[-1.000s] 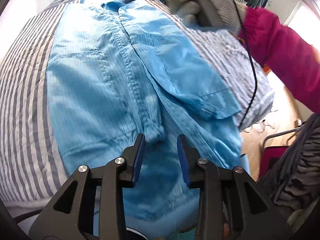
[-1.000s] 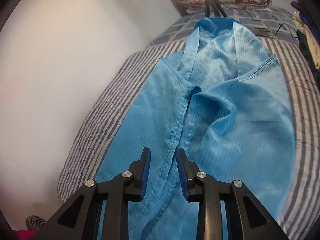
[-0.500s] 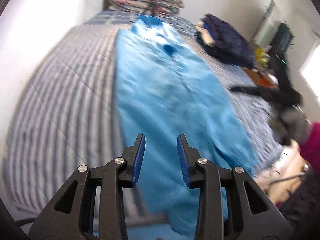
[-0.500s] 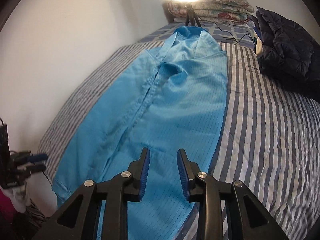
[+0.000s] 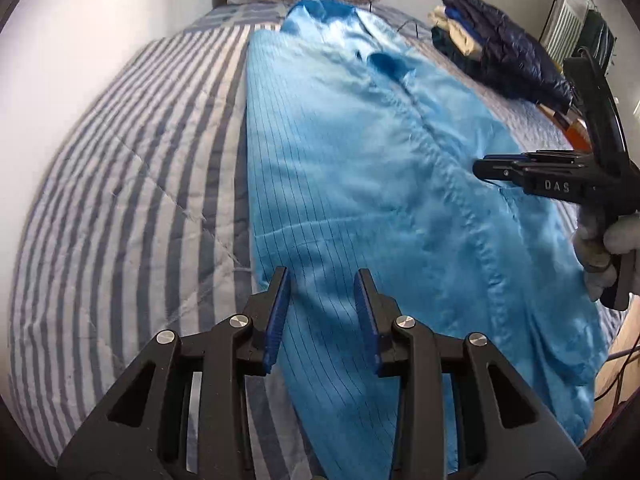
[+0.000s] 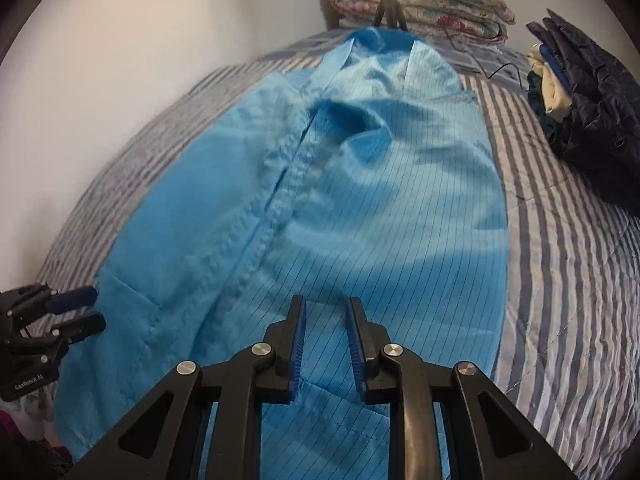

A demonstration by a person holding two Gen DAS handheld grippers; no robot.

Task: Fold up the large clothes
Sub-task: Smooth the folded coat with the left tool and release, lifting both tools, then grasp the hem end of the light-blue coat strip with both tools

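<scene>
A large light-blue pinstriped garment (image 5: 360,184) lies lengthwise on the striped bed cover (image 5: 120,200), collar at the far end. My left gripper (image 5: 322,280) hovers open over its near left edge, nothing between the pads. A gloved hand (image 5: 608,248) holds my right gripper (image 5: 480,168) over the garment's right side. In the right wrist view the right gripper (image 6: 326,308) hangs above the garment (image 6: 380,208) near its lower hem; its jaws are closing, no cloth between them. The left gripper (image 6: 96,307) shows at the far left edge.
A dark puffy jacket on a pile of folded clothes (image 5: 508,64) (image 6: 592,120) sits on the bed's right side. Folded quilts (image 6: 424,0) and a tripod (image 6: 388,12) stand at the head. A white wall runs along the left; wooden floor (image 5: 624,360) lies right.
Both grippers pulled back from close over the garment toward its lower end, so both views now look along the whole bed. The right gripper's jaws stand narrower. The garment lies flat.
</scene>
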